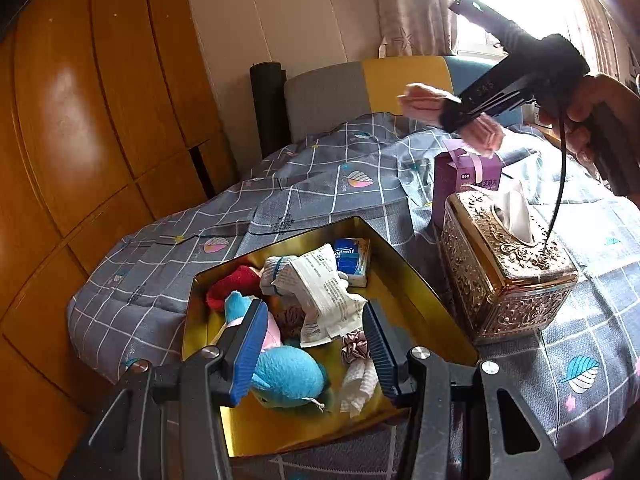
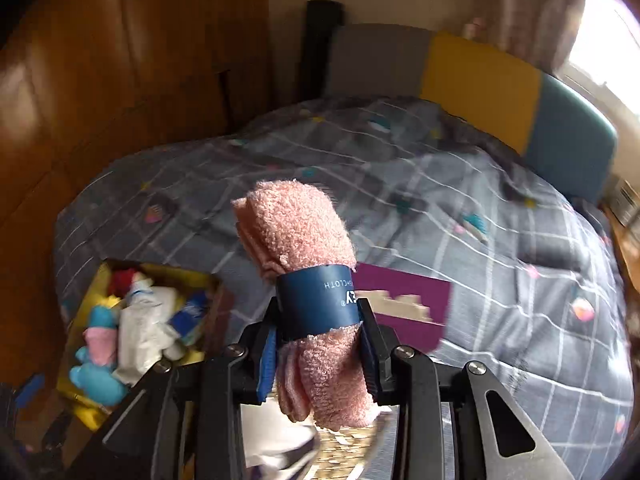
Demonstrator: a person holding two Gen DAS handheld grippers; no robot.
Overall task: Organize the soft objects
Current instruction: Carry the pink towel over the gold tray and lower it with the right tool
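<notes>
The rolled pink washcloth (image 2: pixel 298 240), banded in blue paper, sits clamped in my right hand-held gripper (image 2: pixel 320 332), raised above the bed (image 2: pixel 500 240) and the gold tissue box (image 1: pixel 508 264). My left hand-held gripper (image 1: pixel 316 348) hangs unclenched and empty over the gold tin (image 1: pixel 404 252), where the blue plush toy (image 1: pixel 288 376) lies among other soft things.

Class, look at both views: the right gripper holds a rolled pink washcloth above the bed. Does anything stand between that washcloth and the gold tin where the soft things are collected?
Nothing visible blocks the air between the pink washcloth and the gold tin; the tin is open-topped, though crowded.
</notes>
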